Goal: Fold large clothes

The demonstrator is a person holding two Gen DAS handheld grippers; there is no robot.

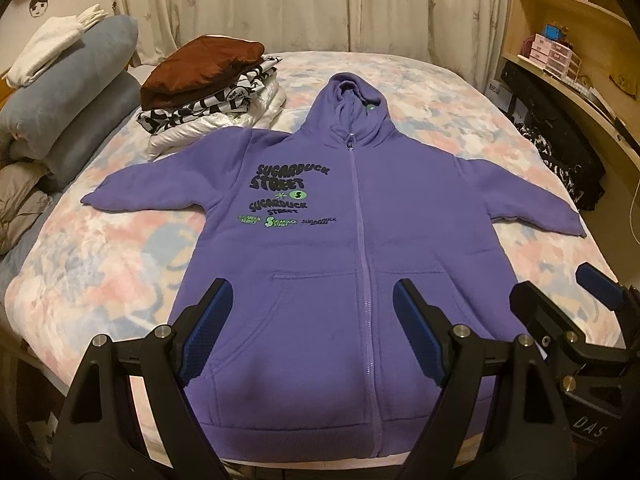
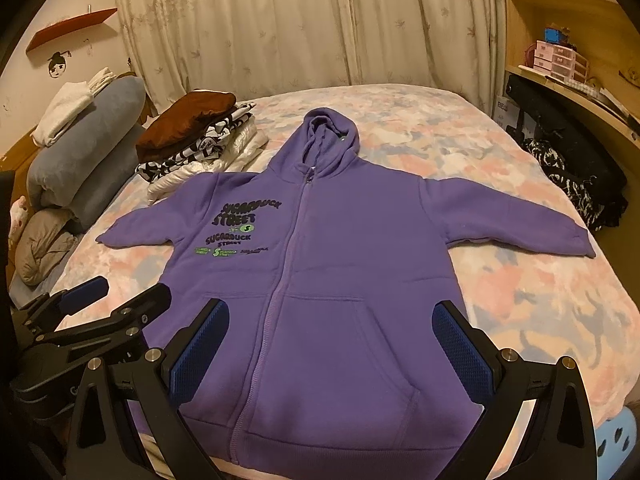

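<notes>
A purple zip-up hoodie (image 1: 400, 208) (image 2: 360, 232) lies flat and face up on the bed, zipped, with both sleeves spread and the hood pointing away from me. Its hem is nearest me. My left gripper (image 1: 314, 312) hovers open above the lower left of the hoodie, around the pocket, with nothing between its blue pads. My right gripper (image 2: 332, 336) is open over the lower right pocket, also holding nothing. Each gripper shows in the other's view: the right gripper (image 1: 568, 292) at the right edge, the left gripper (image 2: 120, 292) at the left edge.
A stack of folded clothes (image 1: 212, 84) (image 2: 196, 136) topped by a brown garment sits at the back left of the floral bed cover (image 1: 120, 248). Blue pillows (image 1: 72, 100) line the left side. Wooden shelves (image 1: 560, 52) and a black bag (image 1: 568, 160) flank the right.
</notes>
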